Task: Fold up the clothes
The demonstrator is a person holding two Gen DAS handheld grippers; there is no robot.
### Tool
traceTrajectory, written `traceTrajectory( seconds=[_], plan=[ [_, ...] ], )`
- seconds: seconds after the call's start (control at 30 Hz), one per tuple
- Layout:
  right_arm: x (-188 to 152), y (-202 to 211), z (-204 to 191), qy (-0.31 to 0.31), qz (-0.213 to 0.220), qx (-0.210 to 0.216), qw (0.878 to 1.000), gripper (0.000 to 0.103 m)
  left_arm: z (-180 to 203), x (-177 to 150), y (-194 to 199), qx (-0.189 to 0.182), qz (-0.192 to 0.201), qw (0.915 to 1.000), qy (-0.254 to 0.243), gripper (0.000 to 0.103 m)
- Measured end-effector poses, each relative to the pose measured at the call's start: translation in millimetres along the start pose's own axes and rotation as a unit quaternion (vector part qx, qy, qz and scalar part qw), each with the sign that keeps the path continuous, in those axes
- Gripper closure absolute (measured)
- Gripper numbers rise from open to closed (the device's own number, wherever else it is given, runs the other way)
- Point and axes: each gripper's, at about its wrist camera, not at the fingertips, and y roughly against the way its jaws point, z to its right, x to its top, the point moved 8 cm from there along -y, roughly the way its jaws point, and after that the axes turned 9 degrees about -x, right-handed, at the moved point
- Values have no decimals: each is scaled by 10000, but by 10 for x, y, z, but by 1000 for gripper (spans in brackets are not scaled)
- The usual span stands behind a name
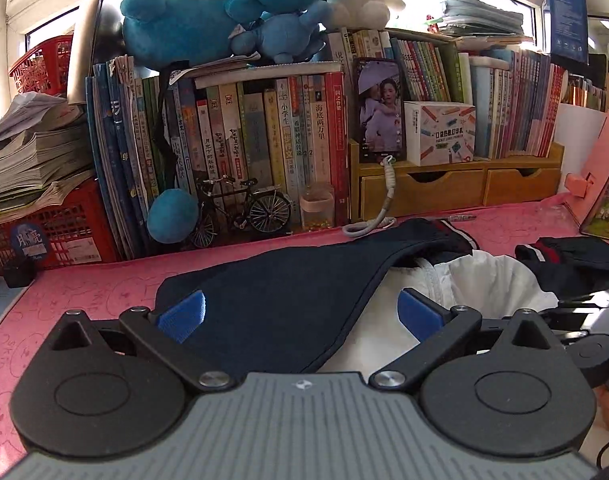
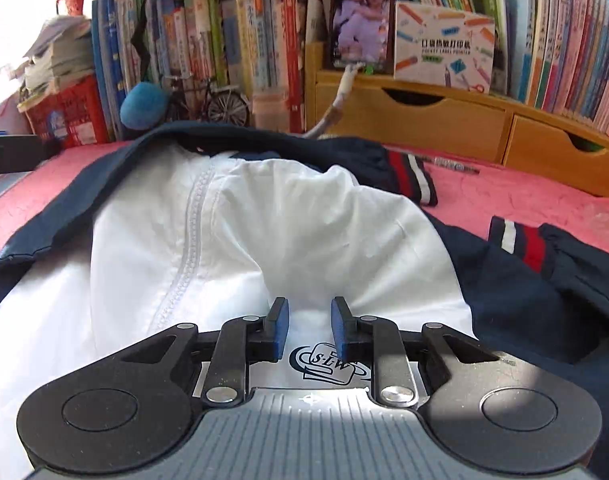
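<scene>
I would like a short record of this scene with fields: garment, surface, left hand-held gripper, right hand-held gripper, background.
garment: navy and white jacket, spread out, white panel with zipper facing up, striped cuffs toward the shelf
surface: pink desk mat
left hand-held gripper: open wide, above a navy part of the jacket, holding nothing
right hand-held gripper: narrow gap, over white fabric beside a printed logo, no visible pinch
background: books, model bicycle, phone

The jacket (image 2: 264, 232) is thin matt cloth, crinkled white beside smooth navy, lying on a glossy pink tabletop (image 1: 84, 292), with matt wooden drawers (image 2: 444, 120) at one o'clock.
</scene>
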Motion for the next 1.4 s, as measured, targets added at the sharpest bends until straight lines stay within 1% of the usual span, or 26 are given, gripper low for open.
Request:
traceTrajectory(
  seconds=[0.07,0.2,0.33,0.4,0.43,0.47,0.57,0.63,0.67,0.73,0.8,0.87,0.9,0.93,0.97,1.0,1.03,1.07,1.13,1.17,1.2,1.23,1.27,1.3,1.37,1.4],
  plan=[
    [-96,-12,-4,10,169,2,9999,78,58,28,-283,156,-227,9995,-122,0],
    [-99,-24,43,-111,162,75,9998,78,211,79,-781,368,-584,9969,-370,0],
    [-102,-40,50,-88,170,45,9998,78,346,179,-1058,927,-642,9889,-972,0],
    [-110,-52,42,-99,170,47,9998,78,324,208,-1104,1325,-625,9821,-1181,25],
    [-115,-55,43,-109,169,55,9998,78,248,225,-1071,1497,-597,9808,-1100,50],
    [-121,-56,47,-124,169,68,9998,77,118,248,-1013,1650,-560,9805,-911,61],
    [-136,-63,51,-149,169,97,9997,77,-440,263,-751,2053,-395,9772,-379,69],
    [-136,-61,54,-142,171,92,9997,76,-972,216,-481,2572,-327,9657,-146,70],
    [-135,-60,55,-137,171,91,9997,75,-1283,172,-313,2899,-301,9566,-10,70],
    [-134,-58,58,-128,172,88,9997,74,-1843,52,42,3332,-338,9415,377,69],
    [-131,-58,46,-87,174,63,9998,73,-2389,-227,377,3575,-521,9279,919,67],
    [-133,-56,32,-34,177,37,9998,65,-2925,-510,712,3800,-705,9106,1461,61],
    [-136,-56,22,10,176,1,9998,62,-3036,-679,765,3798,-828,9075,1591,58],
    [-138,-56,13,54,175,-37,9998,55,-3140,-850,812,3790,-953,9044,1715,54],
    [-141,-58,15,71,166,-114,9998,44,-3243,-1020,860,3780,-1077,9010,1838,52],
    [-147,-67,44,11,131,-198,9997,37,-3345,-1189,909,3770,-1200,8972,1961,49],
    [-152,-76,75,-52,95,-283,9995,29,-3382,-1331,896,3590,-1252,8979,2218,47],
    [-156,-64,104,-167,65,-216,9996,29,-3414,-1470,882,3400,-1299,8979,2478,47],
    [-86,44,123,-333,116,256,9991,29,-3408,-1567,889,3190,-1303,9038,2536,46],
    [28,126,119,-318,297,515,9977,29,-3403,-1614,893,3087,-1304,9067,2560,44],
    [180,189,143,-376,527,662,9957,29,-3399,-1660,898,2983,-1305,9095,2584,41],
    [334,253,170,-437,759,803,9929,26,-3379,-1661,912,2858,-1310,9138,2570,32],
    [542,266,235,-637,1010,795,9896,21,-3358,-1661,926,2732,-1315,9181,2554,22],
    [730,212,307,-819,1174,653,9875,19,-3337,-1661,941,2606,-1319,9221,2538,19],
    [978,-134,397,-907,980,28,9910,20,-3218,-1639,1004,2042,-1345,9351,2566,13],
    [1011,-372,391,-832,609,-160,9945,24,-3149,-1622,1047,1750,-1346,9409,2567,12]
  ],
)
